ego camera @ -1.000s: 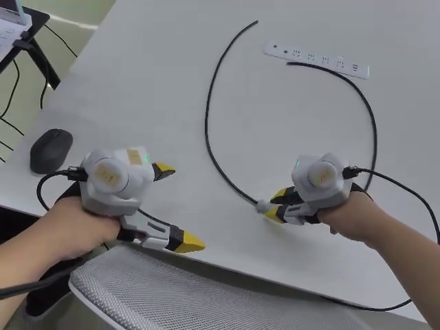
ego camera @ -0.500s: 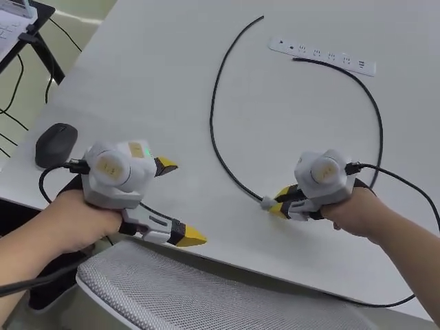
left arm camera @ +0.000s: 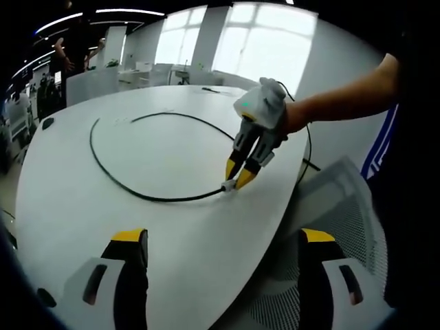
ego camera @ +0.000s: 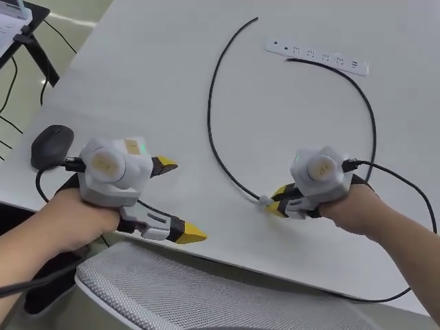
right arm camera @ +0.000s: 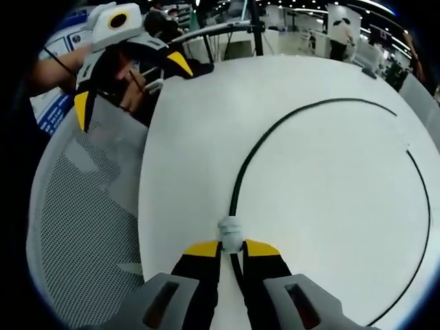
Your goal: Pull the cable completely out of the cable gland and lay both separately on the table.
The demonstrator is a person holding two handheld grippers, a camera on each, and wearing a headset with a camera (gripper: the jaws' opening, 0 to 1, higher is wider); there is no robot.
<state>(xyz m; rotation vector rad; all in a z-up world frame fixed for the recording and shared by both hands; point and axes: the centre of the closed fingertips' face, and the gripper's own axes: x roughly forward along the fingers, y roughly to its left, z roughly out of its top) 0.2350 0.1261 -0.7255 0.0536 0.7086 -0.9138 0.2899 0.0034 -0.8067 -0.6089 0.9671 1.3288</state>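
The right hand-held gripper [ego camera: 275, 205] is pinching the white cable gland [right arm camera: 231, 232] near the front of the worktop [ego camera: 137, 82]. Its yellow tips are pressing on the gland's rear, so the front part is sticking out ahead of them. The black cable [ego camera: 210, 130] is running out of the gland in a long arc across the worktop, ending near the power strip [ego camera: 316, 57]. In the right gripper view a short length is also passing back between the jaws (how far, I cannot tell). The left hand-held gripper [ego camera: 180, 201] is hovering well apart from the gland, at the worktop's near edge above the mesh chair [ego camera: 172, 289], jaws spread wide and carrying nothing.

Gland and cable are joined, so I am judging the pull as not yet begun. The step in hand is bringing the left gripper across to take the cable. Done well, it is closing square across the cable just beside the gland's front. It is then drawing away along the cable's own line while the right one is holding the gland low and steady. A sideways tug is likely binding the cable in the seal.
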